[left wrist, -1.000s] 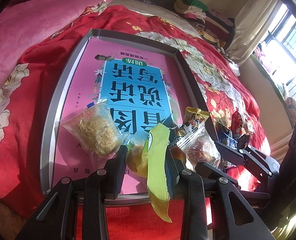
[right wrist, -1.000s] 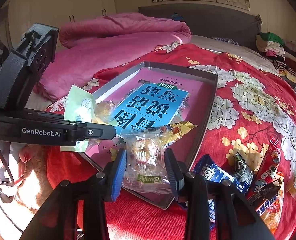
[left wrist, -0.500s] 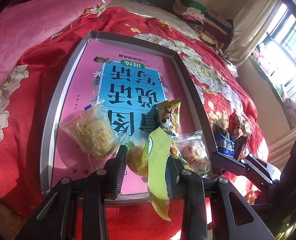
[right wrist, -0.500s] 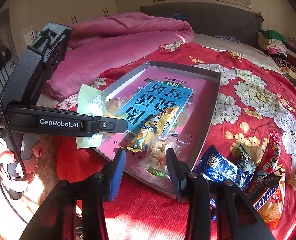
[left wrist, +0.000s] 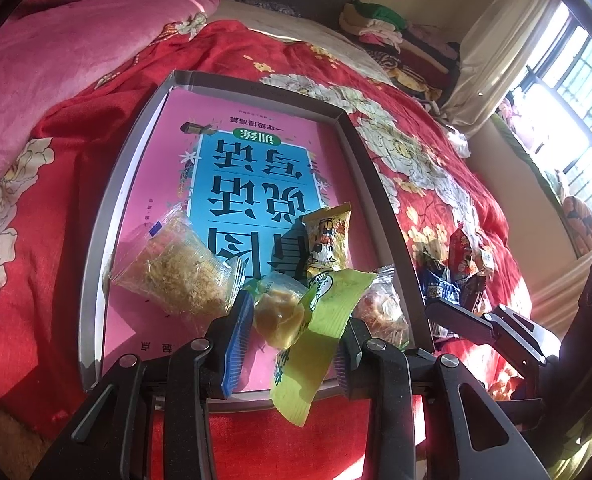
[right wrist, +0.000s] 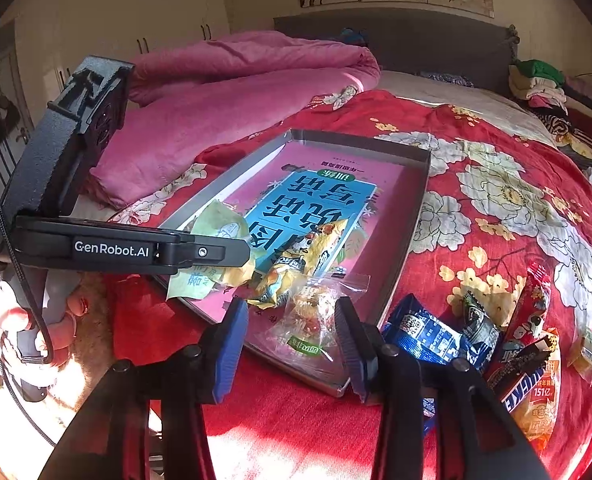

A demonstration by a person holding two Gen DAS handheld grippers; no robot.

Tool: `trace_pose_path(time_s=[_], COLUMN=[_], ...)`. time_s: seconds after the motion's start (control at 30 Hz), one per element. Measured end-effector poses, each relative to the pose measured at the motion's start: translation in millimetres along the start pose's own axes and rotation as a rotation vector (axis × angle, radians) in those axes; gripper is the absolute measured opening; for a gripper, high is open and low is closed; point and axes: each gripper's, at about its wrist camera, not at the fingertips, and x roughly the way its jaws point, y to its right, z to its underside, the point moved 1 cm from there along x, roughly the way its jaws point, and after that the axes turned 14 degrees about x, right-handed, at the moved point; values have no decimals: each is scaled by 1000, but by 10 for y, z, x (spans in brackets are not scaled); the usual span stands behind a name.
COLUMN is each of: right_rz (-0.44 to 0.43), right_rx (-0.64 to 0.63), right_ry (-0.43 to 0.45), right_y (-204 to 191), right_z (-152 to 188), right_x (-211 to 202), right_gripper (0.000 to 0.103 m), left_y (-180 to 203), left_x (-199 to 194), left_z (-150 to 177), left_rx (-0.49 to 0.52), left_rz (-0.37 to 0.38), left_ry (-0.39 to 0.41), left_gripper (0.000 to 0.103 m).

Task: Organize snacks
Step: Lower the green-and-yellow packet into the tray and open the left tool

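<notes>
Over the tray (left wrist: 107, 216) on the bed, the left gripper (left wrist: 291, 320), jaws just easing apart, pinches a green-wrapped snack (left wrist: 324, 312) due for dropping, while the right gripper (right wrist: 291, 320), spreading, has let go its clear packet (right wrist: 312, 312).

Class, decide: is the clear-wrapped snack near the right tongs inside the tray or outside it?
Inside. The clear-wrapped snack lies within the tray, near its front corner, beside the yellow packet.

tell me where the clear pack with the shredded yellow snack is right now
In the left wrist view the shredded snack pack lies inside the grey tray, on its left side on the pink book, just left of the left tongs.
</notes>
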Motion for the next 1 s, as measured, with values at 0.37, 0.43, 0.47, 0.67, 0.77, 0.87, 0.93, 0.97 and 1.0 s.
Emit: trace_pose_path(time_s=[0.37,0.43,0.47,0.67,0.77,0.87,0.93,0.97,1.0], right_rz=[17,18,19,25,27,32,34,34,36], right_rx=[9,11,11,19,22,24,26,27,27], right_ry=[16,17,20,30,35,41,46,48,51], right_y=[42,45,47,69,81,94,105,109,110], right_z=[-9,-9,-12,-29,-38,-46,-50,-54,-53], right_x=[-53,-66,-69,-106,-117,-128,-138,-144,-155], right_gripper=[48,49,49,49,50,51,52,52,53], left_y=[44,69,81,138,146,144,142,141,137], left_x=[-69,-79,-83,-134,-150,-162,-178,-188,-200], left_z=[-37,-45,-50,-66,-71,-78,-80,-83,-88], left_rx=[5,13,18,45,52,52,53,53,51], left_rz=[41,46,51,52,47,41,32,27,22], left_ry=[37,41,44,68,75,79,85,89,93], left_gripper=[50,50,50,60,60,61,63,65,66])
